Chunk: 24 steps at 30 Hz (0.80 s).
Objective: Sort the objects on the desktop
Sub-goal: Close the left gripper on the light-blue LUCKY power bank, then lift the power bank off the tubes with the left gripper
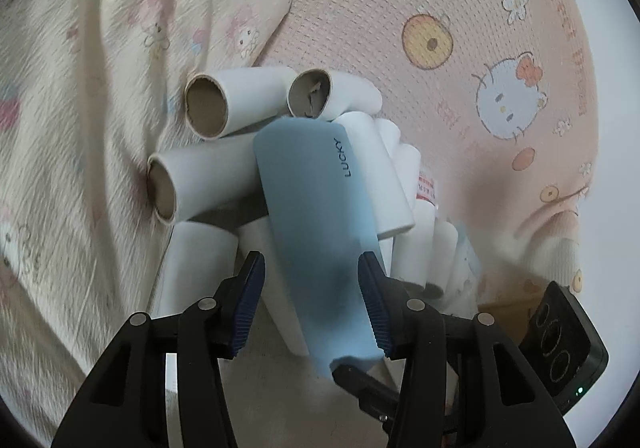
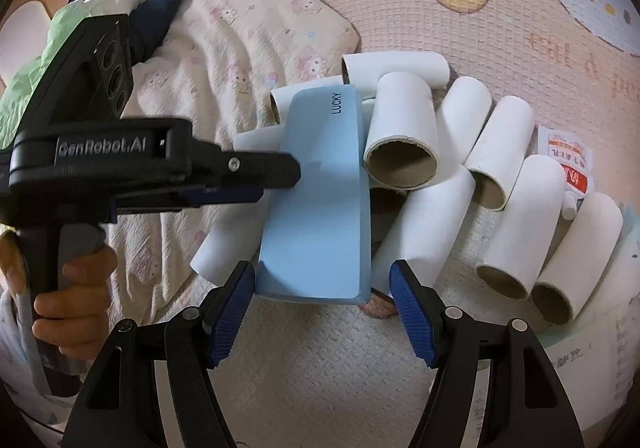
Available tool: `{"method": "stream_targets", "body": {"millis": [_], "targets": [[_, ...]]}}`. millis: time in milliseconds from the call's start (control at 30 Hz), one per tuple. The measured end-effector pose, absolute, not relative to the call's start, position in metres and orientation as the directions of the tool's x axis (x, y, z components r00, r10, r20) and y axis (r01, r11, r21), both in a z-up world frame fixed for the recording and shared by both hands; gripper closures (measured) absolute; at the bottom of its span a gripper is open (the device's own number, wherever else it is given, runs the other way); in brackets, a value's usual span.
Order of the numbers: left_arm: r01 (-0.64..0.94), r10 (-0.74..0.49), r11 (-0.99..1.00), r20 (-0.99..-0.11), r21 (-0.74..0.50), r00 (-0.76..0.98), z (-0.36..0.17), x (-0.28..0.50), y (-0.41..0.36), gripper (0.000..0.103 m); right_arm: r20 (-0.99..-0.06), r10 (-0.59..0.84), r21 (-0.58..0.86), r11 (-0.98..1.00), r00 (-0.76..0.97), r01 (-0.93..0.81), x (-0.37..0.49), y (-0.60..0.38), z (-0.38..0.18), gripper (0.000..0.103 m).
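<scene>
– Both sets of jaws?
– Spread wide. Left gripper [image 1: 311,272] astride blue LUCKY case [image 1: 316,208], one pad clear of it; right gripper [image 2: 323,276] empty, just short.
– Case?
– Atop white paper rolls [image 2: 404,128].

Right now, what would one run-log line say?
left gripper: open around blue LUCKY case | right gripper: open | white cardboard tubes: piled
</scene>
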<state>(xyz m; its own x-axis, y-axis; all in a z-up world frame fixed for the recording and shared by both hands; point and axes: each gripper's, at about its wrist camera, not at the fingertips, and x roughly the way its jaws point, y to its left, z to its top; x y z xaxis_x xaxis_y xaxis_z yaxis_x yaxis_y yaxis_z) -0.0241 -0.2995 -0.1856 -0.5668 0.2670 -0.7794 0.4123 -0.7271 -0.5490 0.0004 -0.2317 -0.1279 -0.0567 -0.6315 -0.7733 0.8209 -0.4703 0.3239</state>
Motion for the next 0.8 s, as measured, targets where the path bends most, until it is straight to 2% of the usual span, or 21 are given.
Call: {"method": "stream_targets", "body": {"millis": [300, 467, 567, 800], "targets": [[0.445, 0.301, -0.667, -0.763, -0.598, -0.573, -0.195, -0.039, -0.302, 0.050, -0.782, -0.621, 0.317, -0.468, -0.051, 0.825, -0.003, -0.243, -0.126, 0.036], [0.433, 0.288, -0.702, -0.782, -0.565, -0.553, -0.191, -0.045, -0.295, 0.050, -0.787, -0.617, 0.342, -0.478, -0.031, 0.809, -0.013, -0.251, -0.125, 0.036], [0.410, 0.311, -0.702, -0.769, -0.582, -0.559, -0.190, -0.042, -0.289, 0.054, -0.793, -0.609, 0.333, -0.480, -0.035, 0.812, -0.015, -0.255, -0.126, 0.036], [0.401, 0.274, -0.736, -0.782, -0.546, -0.560, -0.186, -0.033, -0.277, 0.055, -0.808, -0.586, 0.270, -0.463, -0.063, 0.844, -0.008, -0.255, -0.128, 0.036]]}}
